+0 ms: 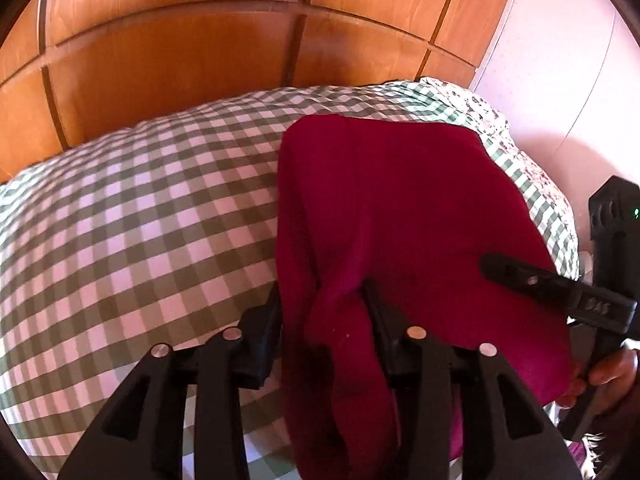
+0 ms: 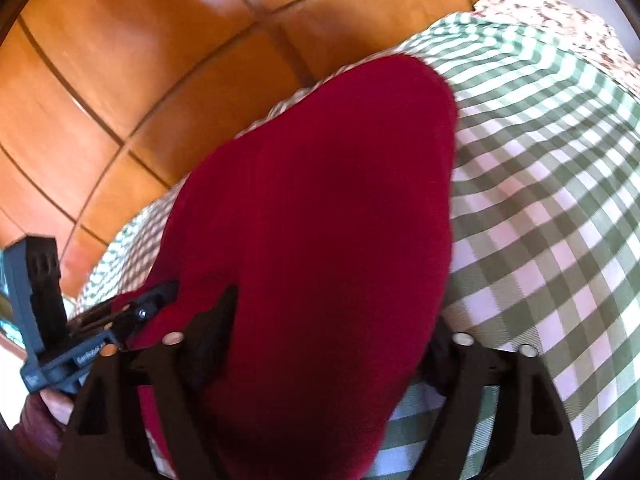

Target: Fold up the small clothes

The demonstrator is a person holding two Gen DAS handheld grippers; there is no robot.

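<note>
On the left, the left gripper (image 1: 322, 344) has a thick bunch of the dark red garment (image 1: 400, 216) pinched between its fingers, the cloth spilling down past them toward the near edge of the bed. The garment itself lies on the green-and-white checked bedspread (image 1: 140, 208), over toward the bed's right side, its far end reaching up near the wooden headboard (image 1: 180, 52).

Further right, the right gripper (image 2: 320, 340) sits at the garment's near right part. Red cloth fills the space between its fingers, but I cannot tell whether they are clamped on it or merely lying around it.

The worry, as I see it, is that bunch in the left gripper: it is a wad, not a clean edge, so any lift would likely carry several layers and leave a lumpy, crooked fold. If the right side is not truly held, raising both ends would let that corner slide free and the piece would swing sideways. The garment also sits close to the bed's right edge and its floral sheet (image 1: 512, 152), so a hard pull that way could drag it off the bedspread.
</note>
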